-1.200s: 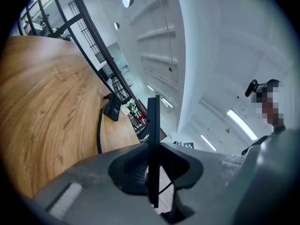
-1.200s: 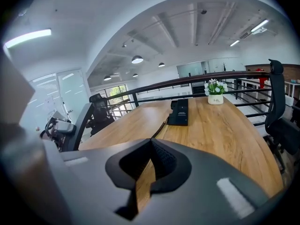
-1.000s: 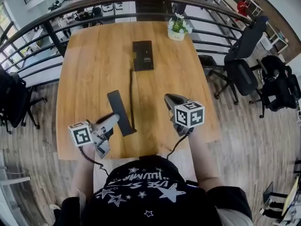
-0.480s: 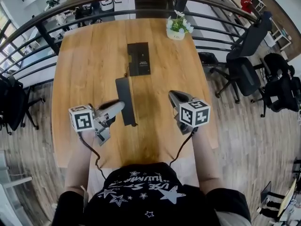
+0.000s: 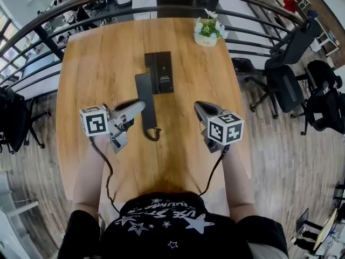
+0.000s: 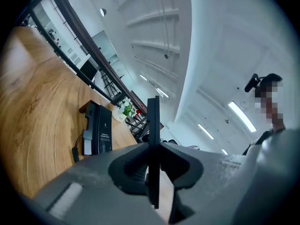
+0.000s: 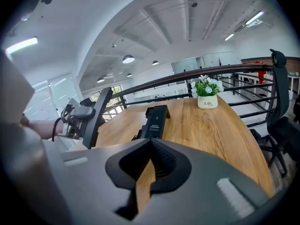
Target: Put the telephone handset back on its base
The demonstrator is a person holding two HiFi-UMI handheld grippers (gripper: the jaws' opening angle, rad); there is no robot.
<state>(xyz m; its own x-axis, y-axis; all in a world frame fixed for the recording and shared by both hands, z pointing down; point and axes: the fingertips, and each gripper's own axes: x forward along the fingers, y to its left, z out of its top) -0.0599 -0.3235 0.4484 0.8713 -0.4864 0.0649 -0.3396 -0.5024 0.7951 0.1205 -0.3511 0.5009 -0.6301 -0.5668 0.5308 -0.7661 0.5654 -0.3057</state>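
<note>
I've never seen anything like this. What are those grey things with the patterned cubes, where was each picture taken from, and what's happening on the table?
There is no robot here: a person at a wooden table holds a hand-worked pincer, called a gripper, in each hand. The patterned cubes are part of them. The wide picture comes from a camera on the person's head, looking down. The other two come from cameras riding on the grippers, looking along their jaws. On the table lie a black telephone base and, at the far edge, a small potted plant. The left gripper is clamped on the black handset, held beside the base, not yet on it; its cord curls on the wood. The right gripper holds nothing, its jaws drawn together.
</note>
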